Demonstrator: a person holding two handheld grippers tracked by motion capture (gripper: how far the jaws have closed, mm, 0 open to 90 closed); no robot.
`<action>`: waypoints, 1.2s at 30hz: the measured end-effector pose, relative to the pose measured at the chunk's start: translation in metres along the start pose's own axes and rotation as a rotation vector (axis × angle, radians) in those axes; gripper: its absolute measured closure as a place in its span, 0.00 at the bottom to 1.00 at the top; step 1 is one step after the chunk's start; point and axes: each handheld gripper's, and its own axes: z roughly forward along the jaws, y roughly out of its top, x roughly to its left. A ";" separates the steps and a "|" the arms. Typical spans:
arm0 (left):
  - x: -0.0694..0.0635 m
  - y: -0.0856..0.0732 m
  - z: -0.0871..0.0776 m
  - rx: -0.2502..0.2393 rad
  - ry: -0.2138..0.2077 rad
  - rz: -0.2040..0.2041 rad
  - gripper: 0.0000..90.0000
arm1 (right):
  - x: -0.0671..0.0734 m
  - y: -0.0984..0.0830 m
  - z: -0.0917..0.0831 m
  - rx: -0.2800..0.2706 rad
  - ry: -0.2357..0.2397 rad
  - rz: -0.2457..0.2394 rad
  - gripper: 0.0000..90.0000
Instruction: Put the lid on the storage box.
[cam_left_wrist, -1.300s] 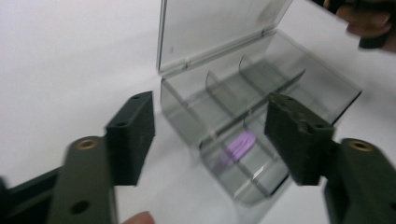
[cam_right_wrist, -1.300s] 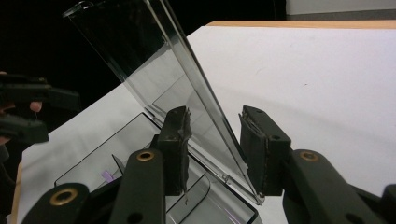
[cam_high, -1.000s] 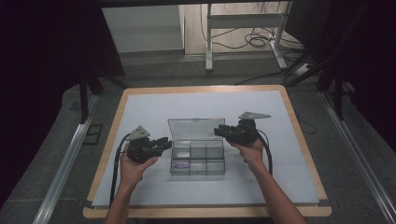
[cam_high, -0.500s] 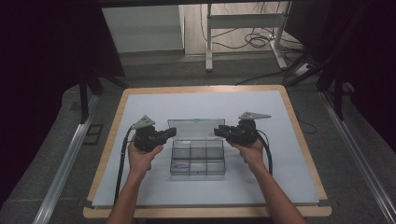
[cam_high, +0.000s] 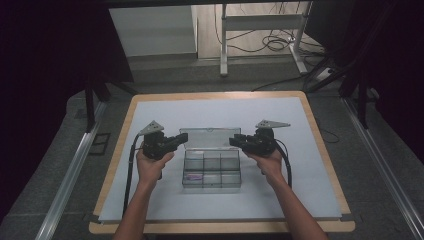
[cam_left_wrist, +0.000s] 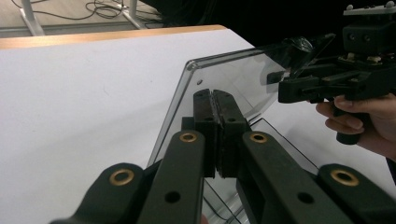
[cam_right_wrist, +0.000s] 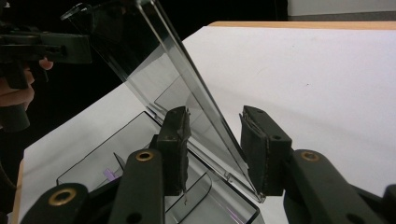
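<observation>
1. Hands at work on a clear plastic compartment box (cam_high: 212, 170), which sits near the middle of the white-topped table (cam_high: 150, 200), slightly toward 6 o'clock. Its transparent hinged lid (cam_high: 209, 137) is raised along the 12 o'clock edge.

2. The left gripper (cam_high: 185, 137) meets the lid from 9 o'clock and the right gripper (cam_high: 232, 141) from 3 o'clock. Working from both ends probably keeps the thin panel from twisting as it swings on its hinge.

3. The left gripper's jaws are pressed fully together at the lid's near edge. The right gripper's jaws stand apart, with the lid's end passing between the pads. A gap shows on one side, so this looks like a loose straddle rather than a clamp, likely a guide for the panel.

4. Both hands hold the grippers nearly level, which suits a lid that stands tilted rather than flat.

5. Whether the left gripper's closed pads pinch the lid's rim or only rest against its face cannot be told, because the clear plastic blurs where the edge runs.

6. A small purple item (cam_high: 194, 177) lies in one compartment on the 6 o'clock row. It is too small to identify.

7. The contents of the other compartments are hard to make out through the glare, and the hinge itself is hidden behind the lid.
</observation>
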 end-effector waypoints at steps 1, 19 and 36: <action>0.000 0.000 0.000 -0.001 -0.002 -0.001 0.99 | 0.000 0.000 0.000 0.000 0.000 0.000 0.67; -0.005 0.000 0.001 0.012 -0.003 0.011 0.98 | 0.001 0.000 -0.001 0.002 0.002 -0.006 0.62; -0.007 -0.002 0.002 0.020 -0.003 0.014 0.99 | 0.004 -0.007 -0.018 0.022 -0.064 -0.049 0.45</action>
